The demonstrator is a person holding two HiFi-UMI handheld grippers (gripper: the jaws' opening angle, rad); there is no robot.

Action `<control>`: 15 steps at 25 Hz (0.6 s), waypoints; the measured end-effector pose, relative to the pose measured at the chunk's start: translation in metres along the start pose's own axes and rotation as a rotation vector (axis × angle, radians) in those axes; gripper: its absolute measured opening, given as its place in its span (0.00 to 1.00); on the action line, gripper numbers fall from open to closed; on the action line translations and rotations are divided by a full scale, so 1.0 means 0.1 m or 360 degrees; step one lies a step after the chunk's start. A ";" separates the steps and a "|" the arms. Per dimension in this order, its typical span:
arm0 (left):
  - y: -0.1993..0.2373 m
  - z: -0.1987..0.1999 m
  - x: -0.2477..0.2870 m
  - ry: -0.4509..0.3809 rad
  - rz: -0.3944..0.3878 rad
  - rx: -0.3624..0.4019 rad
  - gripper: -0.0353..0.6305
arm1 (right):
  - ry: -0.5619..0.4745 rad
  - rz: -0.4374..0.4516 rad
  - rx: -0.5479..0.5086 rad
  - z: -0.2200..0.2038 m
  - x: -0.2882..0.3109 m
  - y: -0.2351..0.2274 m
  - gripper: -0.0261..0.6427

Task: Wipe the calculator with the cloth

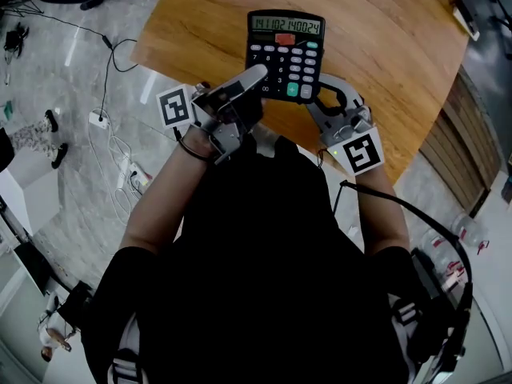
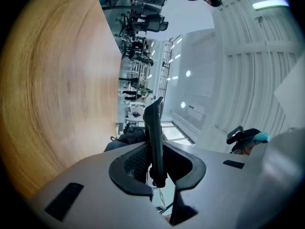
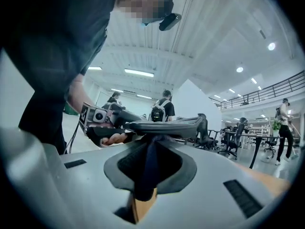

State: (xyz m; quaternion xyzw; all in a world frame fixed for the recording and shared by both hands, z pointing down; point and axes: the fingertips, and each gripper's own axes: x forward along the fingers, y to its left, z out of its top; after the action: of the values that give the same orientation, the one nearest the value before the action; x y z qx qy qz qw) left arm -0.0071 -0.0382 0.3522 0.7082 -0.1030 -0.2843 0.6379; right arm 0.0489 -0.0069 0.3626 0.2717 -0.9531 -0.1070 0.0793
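Over the near edge of the round light-brown wooden table (image 1: 384,46) hangs the black desk calculator (image 1: 286,54), raised off the surface, keys facing up. It has a grey-green display filled with digits, a red bar beneath it, rows of pale round keys and one green key at the lower right.

The left gripper (image 2: 156,171) pinches the calculator by its edge, and in the head view its silver jaw covers the lower-left keys. The right gripper (image 3: 149,165) is pressed together on a dark blue cloth (image 3: 144,187), which rises to the calculator's underside, so the head view barely shows it.

Beside the table lies grey stone floor (image 1: 72,182) with a white power strip (image 1: 99,119) and loose cables.

There is one calculator, one cloth, two grippers and two marker cubes, one on each gripper.
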 end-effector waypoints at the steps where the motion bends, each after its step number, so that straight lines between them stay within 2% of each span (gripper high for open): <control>1: -0.01 0.00 0.00 -0.0002 0.0006 0.0005 0.16 | 0.0006 -0.0029 0.0011 0.00 -0.06 -0.05 0.11; 7: 0.02 0.03 0.00 0.0011 0.0039 0.0009 0.16 | 0.0020 -0.0206 0.0004 -0.02 -0.17 -0.42 0.11; 15: 0.04 0.04 -0.01 0.0003 0.0086 0.0080 0.16 | -0.0007 -0.0191 0.0082 0.00 0.01 -0.29 0.11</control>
State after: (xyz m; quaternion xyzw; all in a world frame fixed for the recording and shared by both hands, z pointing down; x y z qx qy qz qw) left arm -0.0094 -0.0411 0.3560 0.7212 -0.1286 -0.2637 0.6275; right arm 0.0625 -0.0313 0.3561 0.3300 -0.9378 -0.0874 0.0637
